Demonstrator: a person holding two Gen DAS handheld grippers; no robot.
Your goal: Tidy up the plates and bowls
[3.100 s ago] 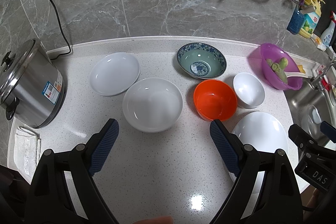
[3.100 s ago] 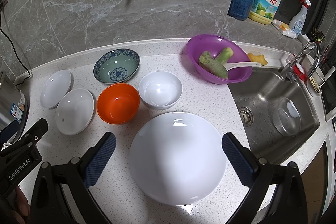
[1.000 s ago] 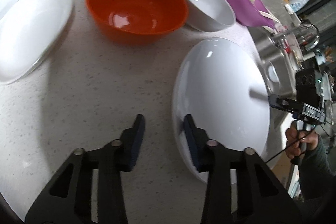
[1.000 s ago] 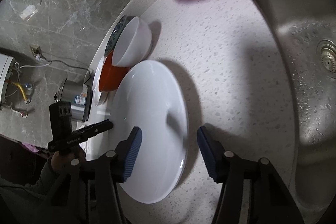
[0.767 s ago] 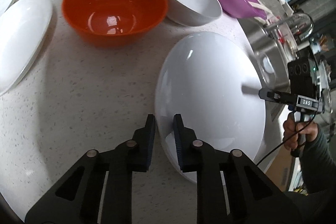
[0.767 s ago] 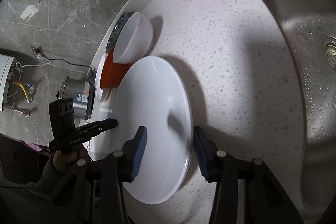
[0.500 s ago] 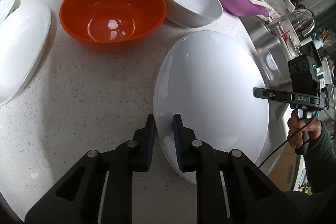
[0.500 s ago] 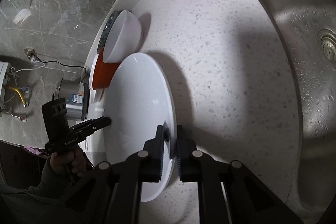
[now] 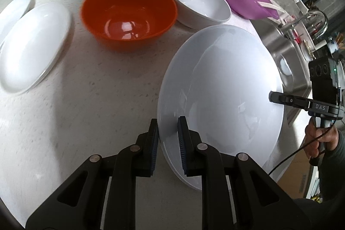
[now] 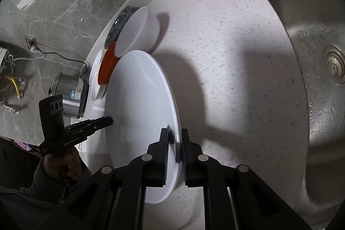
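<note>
Both claws — left claw [image 9: 167,139], right claw [image 10: 174,149] — pinch opposite rims of the large white plate [image 9: 226,87]. Thin glazed edges: uneven lifting risks slip — and a knock against the orange bowl [image 9: 129,14].

We hold the left claw [image 9: 167,139] and the right claw [image 10: 174,150] angled downward, each clamped on an opposite rim of the large white plate [image 9: 220,100].
</note>
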